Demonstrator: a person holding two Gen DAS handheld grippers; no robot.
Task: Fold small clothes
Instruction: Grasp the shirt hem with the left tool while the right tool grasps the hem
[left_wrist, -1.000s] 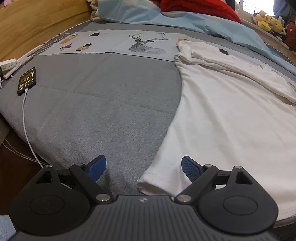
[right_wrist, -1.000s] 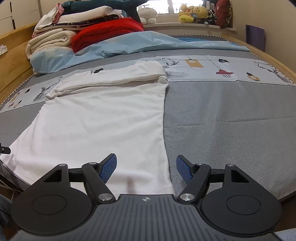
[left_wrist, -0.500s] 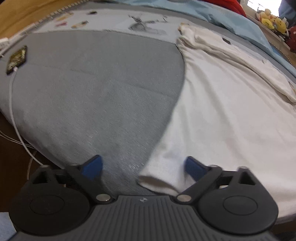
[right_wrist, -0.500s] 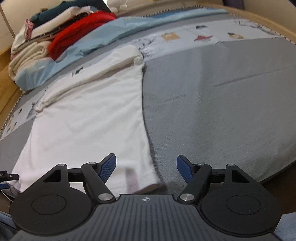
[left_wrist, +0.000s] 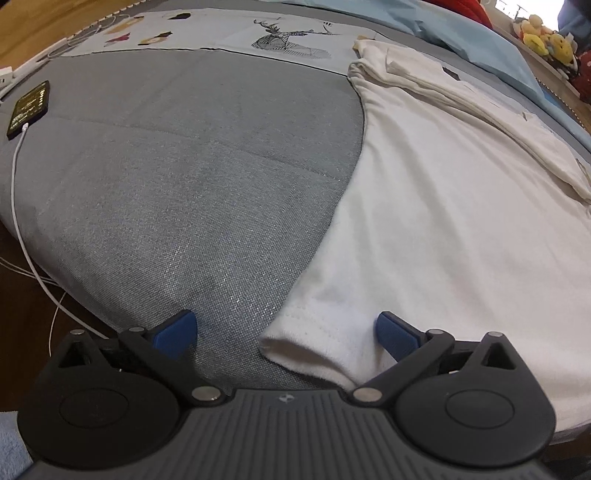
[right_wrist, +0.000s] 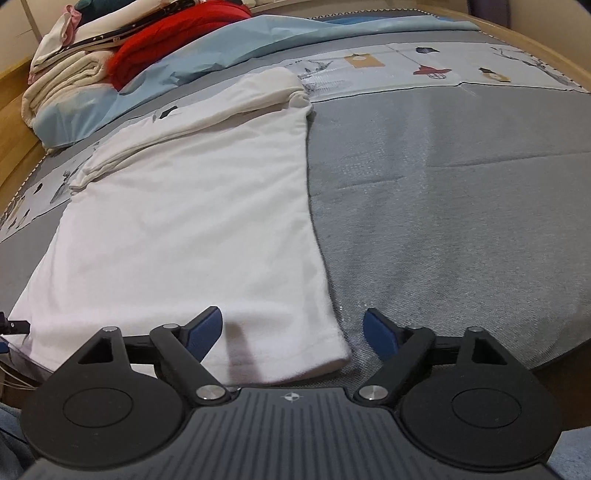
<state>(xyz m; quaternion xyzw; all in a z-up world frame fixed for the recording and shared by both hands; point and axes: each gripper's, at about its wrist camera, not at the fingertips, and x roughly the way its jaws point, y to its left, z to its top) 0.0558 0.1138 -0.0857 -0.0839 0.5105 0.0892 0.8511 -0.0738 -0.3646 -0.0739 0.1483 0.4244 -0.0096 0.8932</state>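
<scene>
A white shirt (left_wrist: 461, 206) lies flat on the grey bed cover (left_wrist: 184, 177), its far part folded over. My left gripper (left_wrist: 286, 334) is open, its fingers on either side of the shirt's near left hem corner (left_wrist: 295, 343). In the right wrist view the shirt (right_wrist: 192, 206) fills the left half. My right gripper (right_wrist: 291, 332) is open around the near right hem corner (right_wrist: 325, 354). Neither gripper holds cloth.
A black phone (left_wrist: 27, 109) on a white cable (left_wrist: 22, 229) lies at the bed's left edge. Folded red and white laundry (right_wrist: 140, 48) and a light blue sheet (right_wrist: 258, 40) are at the bed's far end. Plush toys (left_wrist: 546, 37) sit far right.
Both grippers have moved down and forward to the shirt's near hem corners, which now lie between the open fingers. The shirt has not moved.
</scene>
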